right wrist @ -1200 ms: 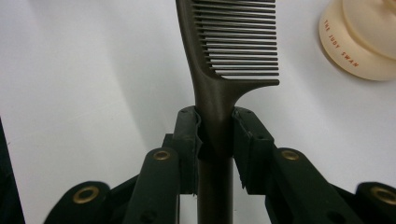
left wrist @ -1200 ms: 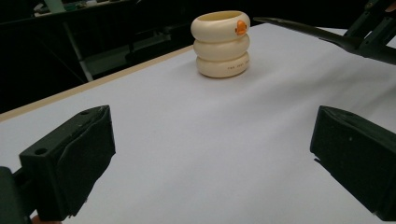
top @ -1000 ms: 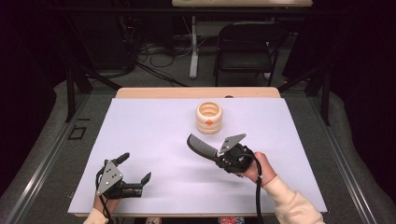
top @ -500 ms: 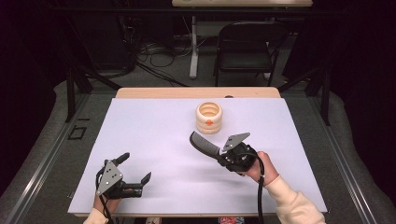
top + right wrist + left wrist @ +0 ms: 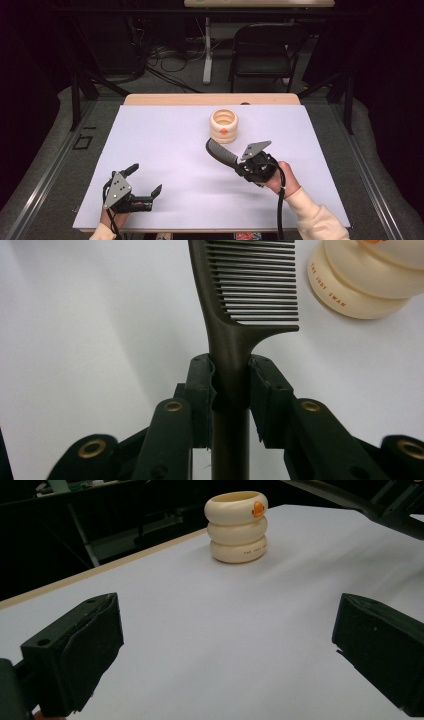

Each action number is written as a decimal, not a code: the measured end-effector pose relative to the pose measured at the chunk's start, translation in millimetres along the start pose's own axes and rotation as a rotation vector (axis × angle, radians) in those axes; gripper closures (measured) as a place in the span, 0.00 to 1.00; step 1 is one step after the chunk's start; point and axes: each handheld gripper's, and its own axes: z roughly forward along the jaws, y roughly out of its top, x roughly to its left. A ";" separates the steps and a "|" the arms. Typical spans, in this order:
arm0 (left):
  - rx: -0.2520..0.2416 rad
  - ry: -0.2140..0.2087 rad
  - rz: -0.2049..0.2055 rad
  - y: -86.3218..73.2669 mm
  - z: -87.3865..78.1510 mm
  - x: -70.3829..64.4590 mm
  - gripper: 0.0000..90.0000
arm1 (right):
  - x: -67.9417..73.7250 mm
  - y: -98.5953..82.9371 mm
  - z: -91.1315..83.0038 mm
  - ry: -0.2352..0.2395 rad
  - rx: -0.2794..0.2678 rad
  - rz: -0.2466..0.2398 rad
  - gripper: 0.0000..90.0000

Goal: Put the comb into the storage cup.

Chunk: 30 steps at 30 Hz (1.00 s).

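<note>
A dark comb is clamped by its handle between the jaws of the right gripper, teeth end raised off the white table and pointing toward ten o'clock. A cream ribbed cup stands upright near its tip, at about twelve o'clock.

Table, my work surface: rectangular, covered by a white sheet, with a bare wooden strip exposed along the far edge at twelve o'clock. One item rests directly on it: a cream ribbed holder of three stacked rings, upright, just past centre toward one o'clock.
</note>
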 end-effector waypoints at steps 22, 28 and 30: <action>0.001 0.002 0.003 0.1 -0.4 0.2 0.00 | -8.4 -2.9 -6.3 -0.032 -0.046 0.042 0.80; 0.002 0.000 0.000 0.1 -0.2 0.0 0.00 | -10.3 -3.4 -7.2 -0.040 -0.055 0.044 0.80; 0.005 -0.003 -0.001 -0.1 0.0 0.1 0.00 | -10.9 -3.6 -7.4 -0.040 -0.052 0.044 0.80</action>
